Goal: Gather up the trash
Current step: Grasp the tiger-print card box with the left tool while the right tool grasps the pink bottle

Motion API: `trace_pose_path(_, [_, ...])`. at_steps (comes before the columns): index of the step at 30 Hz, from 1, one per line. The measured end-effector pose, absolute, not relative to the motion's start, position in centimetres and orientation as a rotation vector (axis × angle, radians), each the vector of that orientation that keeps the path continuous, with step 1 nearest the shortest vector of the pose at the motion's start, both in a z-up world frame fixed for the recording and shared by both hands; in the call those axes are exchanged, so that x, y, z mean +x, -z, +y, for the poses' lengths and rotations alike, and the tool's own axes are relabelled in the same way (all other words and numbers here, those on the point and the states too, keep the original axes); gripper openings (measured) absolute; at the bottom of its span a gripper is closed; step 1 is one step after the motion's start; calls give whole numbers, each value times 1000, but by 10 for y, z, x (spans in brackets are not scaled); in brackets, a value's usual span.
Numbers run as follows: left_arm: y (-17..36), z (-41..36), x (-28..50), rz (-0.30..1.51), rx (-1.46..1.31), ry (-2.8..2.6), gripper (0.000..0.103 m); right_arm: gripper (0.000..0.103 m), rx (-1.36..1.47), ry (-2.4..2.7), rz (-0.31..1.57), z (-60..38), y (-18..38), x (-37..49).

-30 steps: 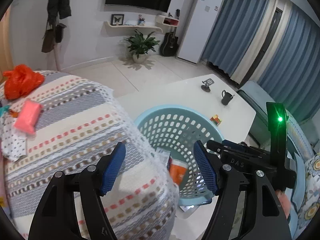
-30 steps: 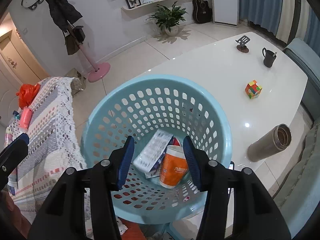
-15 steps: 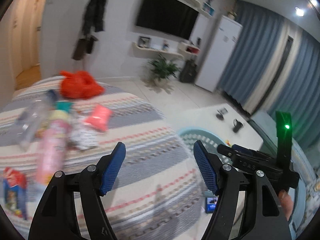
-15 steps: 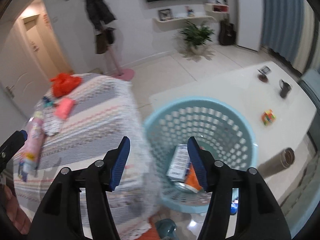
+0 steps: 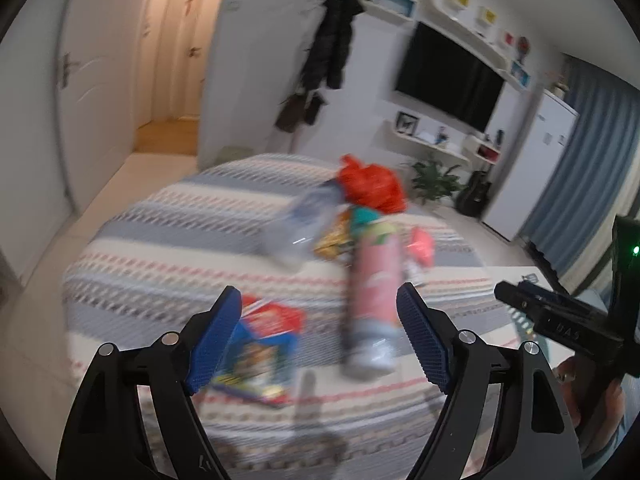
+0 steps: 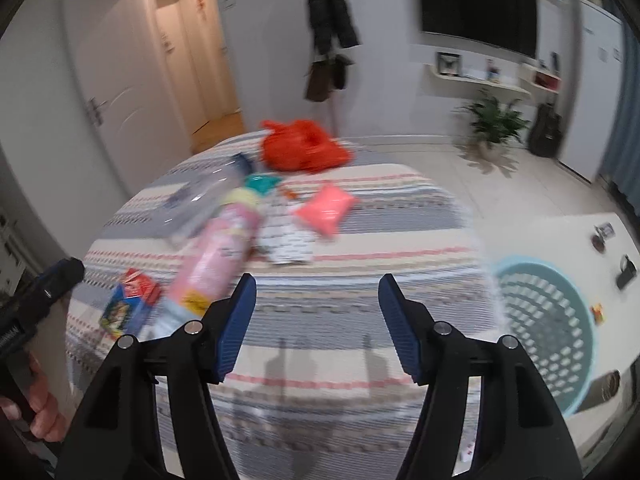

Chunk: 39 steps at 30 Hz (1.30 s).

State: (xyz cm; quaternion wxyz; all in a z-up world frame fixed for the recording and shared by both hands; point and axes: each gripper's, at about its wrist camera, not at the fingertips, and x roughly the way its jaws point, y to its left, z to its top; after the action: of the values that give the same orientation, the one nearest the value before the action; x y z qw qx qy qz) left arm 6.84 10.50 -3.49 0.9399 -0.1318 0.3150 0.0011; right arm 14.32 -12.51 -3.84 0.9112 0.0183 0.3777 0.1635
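Observation:
Trash lies on a round table with a striped cloth (image 6: 320, 312): a pink spray can (image 5: 374, 300) (image 6: 218, 260), a blue and red snack packet (image 5: 260, 352) (image 6: 126, 308), a clear plastic bottle (image 5: 300, 224) (image 6: 200, 204), a red plastic bag (image 5: 372, 186) (image 6: 302, 146), a pink pouch (image 6: 326, 210) and a white patterned wrapper (image 6: 286, 242). My left gripper (image 5: 320, 336) is open and empty above the near part of the table, between packet and can. My right gripper (image 6: 318, 330) is open and empty above bare cloth. The light blue basket (image 6: 548, 320) stands at the right.
A white table (image 6: 580, 236) behind the basket holds a dark mug (image 6: 626, 272), a phone stand and a colour cube (image 6: 598, 312). A coat rack (image 5: 332, 52), doors, a wall television and a potted plant (image 6: 494, 124) stand farther back. Both views are motion-blurred.
Both grippers have swung left, away from the basket and over the striped table. The trash on the cloth has come into full view. Both stay open and empty.

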Motion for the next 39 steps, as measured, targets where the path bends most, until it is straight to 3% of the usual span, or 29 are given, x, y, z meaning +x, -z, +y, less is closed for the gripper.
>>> trace_pose_path(6, [61,138,64,710,-291,-4,78,60,45,-391,823,-70,50,154])
trace_pose_path(15, [86,129,73,763,-213,61,78,60,139,-348,892,-49,74,176])
trace_pose_path(20, [98,119,81,799,-185,19,78,66,163,-340,903,-44,79,182])
trace_pose_path(33, [107,105,102,851,-133,-28,68,67,191,-359,981,-17,96,214])
trace_pose_path(34, [107,104,103,853,-132,-26,67,66,185,-359,986,-16,97,216])
trace_pose_path(36, [107,100,105,855,-120,-31,62,54,167,-362,991,-13,99,217])
trace_pose_path(39, [106,94,110,852,-83,-49,59,53,146,-368,987,-13,98,215])
